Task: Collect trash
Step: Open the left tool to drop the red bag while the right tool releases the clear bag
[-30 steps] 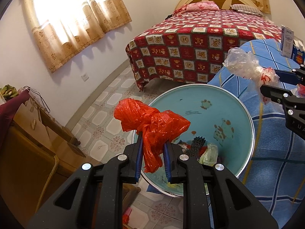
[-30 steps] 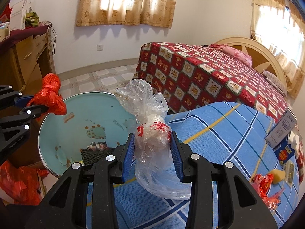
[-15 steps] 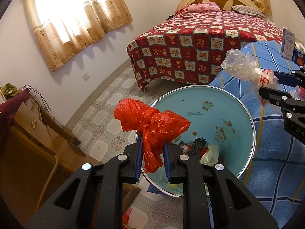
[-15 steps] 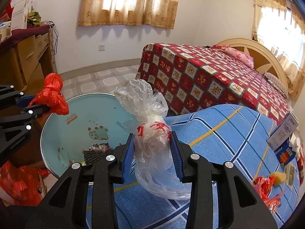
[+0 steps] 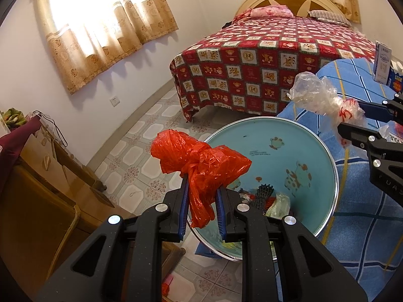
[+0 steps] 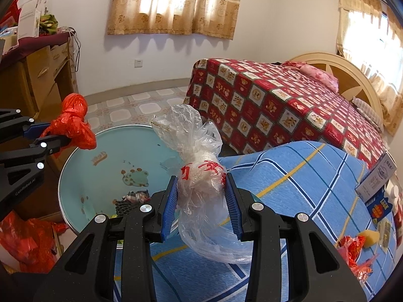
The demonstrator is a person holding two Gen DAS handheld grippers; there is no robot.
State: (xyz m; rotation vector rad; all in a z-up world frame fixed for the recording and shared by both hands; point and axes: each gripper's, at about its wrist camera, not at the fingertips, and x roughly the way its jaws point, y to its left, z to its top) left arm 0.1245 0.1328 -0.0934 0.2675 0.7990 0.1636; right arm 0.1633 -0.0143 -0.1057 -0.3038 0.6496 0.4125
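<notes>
Red bag (image 5: pixel 199 166) is pinched in left gripper (image 5: pixel 201 209) jaws; clear bag (image 6: pixel 199 176) in right gripper (image 6: pixel 201 201). Basin (image 5: pixel 289 136) partly filled; wrappers (image 6: pixel 352 249) at 4 o'clock judged uncollected.

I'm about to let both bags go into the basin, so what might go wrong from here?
The red bag hangs near the basin rim, so it may land on the floor. The clear bag in the right tongs looks partly over the blue cloth and could drop there. Light plastic may also cling to the pads.
</notes>
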